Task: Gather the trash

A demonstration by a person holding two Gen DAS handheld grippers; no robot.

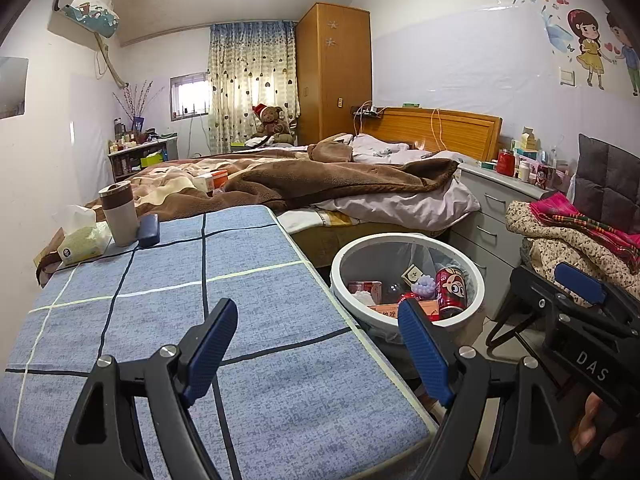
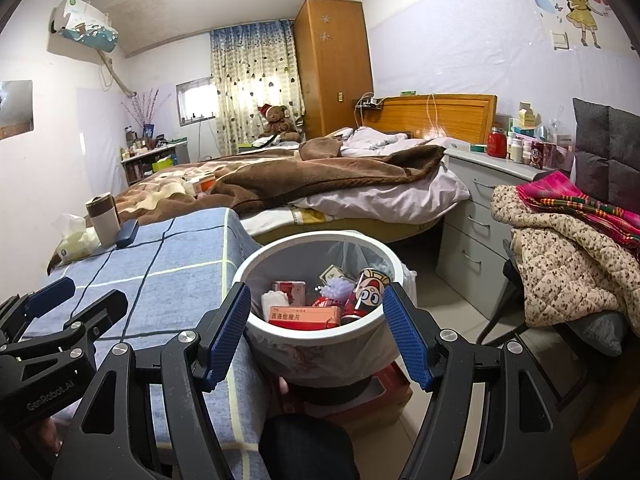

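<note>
A white round trash bin [image 1: 406, 240] [image 2: 320, 326] lined with a clear bag stands on the floor beside the table. It holds a red cartoon can [image 1: 451, 292] [image 2: 366, 294], red and white boxes [image 2: 306, 314], a purple ball [image 2: 338, 289] and other scraps. My left gripper [image 1: 316, 354] is open and empty over the table's right edge. My right gripper [image 2: 316, 332] is open and empty just in front of and above the bin. Each gripper shows at the edge of the other's view.
The table has a blue checked cloth [image 1: 224, 280]. At its far left stand a tissue pack [image 1: 82, 240], a brown-lidded cup [image 1: 119, 214] and a dark blue case [image 1: 149, 230]. A bed [image 1: 320, 176], grey drawers [image 2: 472, 216] and a chair piled with clothes [image 2: 572, 256] surround the bin.
</note>
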